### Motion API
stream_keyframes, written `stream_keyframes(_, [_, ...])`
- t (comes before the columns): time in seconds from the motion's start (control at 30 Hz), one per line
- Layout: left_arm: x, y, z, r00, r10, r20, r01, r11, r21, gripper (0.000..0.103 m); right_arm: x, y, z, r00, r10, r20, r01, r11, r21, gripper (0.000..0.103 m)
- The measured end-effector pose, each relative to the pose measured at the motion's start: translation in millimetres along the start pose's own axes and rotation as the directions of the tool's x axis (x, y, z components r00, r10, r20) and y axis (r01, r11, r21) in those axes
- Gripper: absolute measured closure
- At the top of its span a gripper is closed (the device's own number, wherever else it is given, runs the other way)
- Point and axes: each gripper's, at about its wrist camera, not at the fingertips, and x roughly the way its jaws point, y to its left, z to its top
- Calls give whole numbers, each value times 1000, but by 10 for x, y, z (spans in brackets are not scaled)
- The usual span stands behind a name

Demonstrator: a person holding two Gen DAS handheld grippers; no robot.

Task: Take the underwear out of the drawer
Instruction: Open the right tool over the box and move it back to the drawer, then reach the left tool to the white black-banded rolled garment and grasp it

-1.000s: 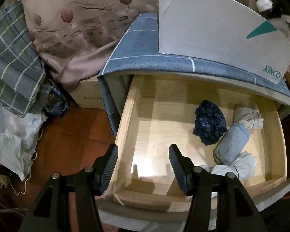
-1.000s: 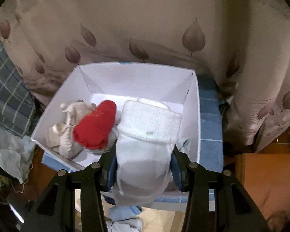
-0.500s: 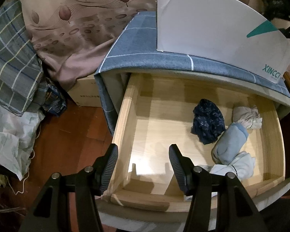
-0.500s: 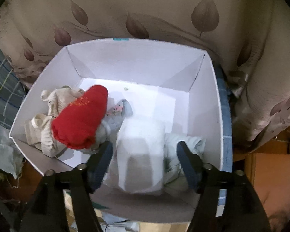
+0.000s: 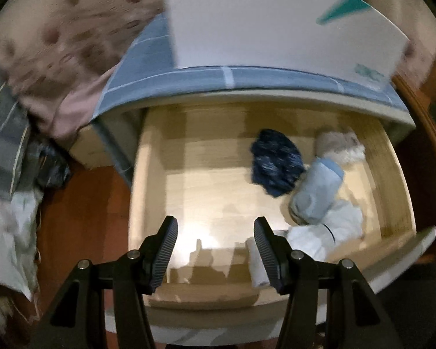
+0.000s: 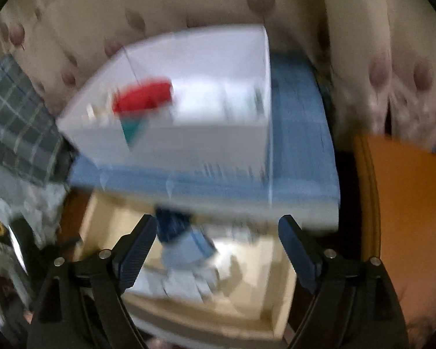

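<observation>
Underwear (image 5: 276, 165) lies in the drawer (image 5: 148, 192) below us while our left gripper (image 5: 215, 250) stands open and empty and our right gripper (image 6: 215, 250), empty too, is opening.

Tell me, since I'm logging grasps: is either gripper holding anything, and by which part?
Nothing is held. The left gripper is open; the right gripper's fingers are opening, empty.

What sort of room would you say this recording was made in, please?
Probably a bedroom: an open wooden drawer holding rolled underwear, leaf-print bedding beside it, and a white box of more garments on top.
</observation>
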Motion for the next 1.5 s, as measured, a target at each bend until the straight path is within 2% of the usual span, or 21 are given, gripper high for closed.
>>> stream_keyframes(0.17, [-1,-343,14,999,-15,-28,21,977,210,47,338,-147,-552,995,-15,-97,20,998,52,19])
stream_keyframes(0.3, [57,-559,98,989,-96,-108,126,938,322,47,453,-220,-784,994,0,-113,13,993,115,19])
stream_keyframes(0.43, [203,-683,224,963,-162,-217,228,916,329,47,479,-261,-901,996,-5,-92,19,987,158,19])
stream_keyframes(0.5, [290,-769,256,943,-187,-275,278,898,341,45,502,-259,-963,996,-10,-87,24,986,165,19])
stream_keyframes(0.53, [337,-822,266,936,-180,-301,285,890,354,45,523,-263,-967,996,-11,-86,26,985,169,19])
stream_keyframes(0.6, [397,-899,264,934,-156,-322,278,884,376,45,566,-289,-1032,996,-10,-87,26,982,187,19])
stream_keyframes(0.77, [546,-1082,247,913,-153,-379,310,862,401,45,591,-383,-1047,997,17,-79,2,969,246,18])
stream_keyframes(0.9, [732,-1216,210,895,-123,-429,322,845,428,45,601,-387,-1057,996,37,-81,-15,967,253,18])
stream_keyframes(1.03, [874,-1285,215,885,-108,-452,323,841,433,44,597,-369,-1058,997,40,-72,-21,968,250,18])
stream_keyframes(1.13, [986,-1316,232,874,-117,-471,334,848,410,38,613,-342,-1053,996,42,-78,-22,971,238,18])
stream_keyframes(1.2, [1054,-1300,203,871,-110,-479,331,852,405,27,621,-336,-1049,996,47,-81,-27,972,234,18])
stream_keyframes(1.27, [1106,-1260,179,866,-122,-485,334,862,380,27,618,-339,-1051,996,51,-79,-31,971,236,18])
stream_keyframes(1.37, [1095,-1158,191,879,-138,-456,322,877,356,27,624,-351,-1053,995,60,-81,-38,969,242,18])
stream_keyframes(1.5, [1103,-930,233,893,-128,-432,278,911,304,27,632,-352,-1055,994,66,-85,-43,969,245,18])
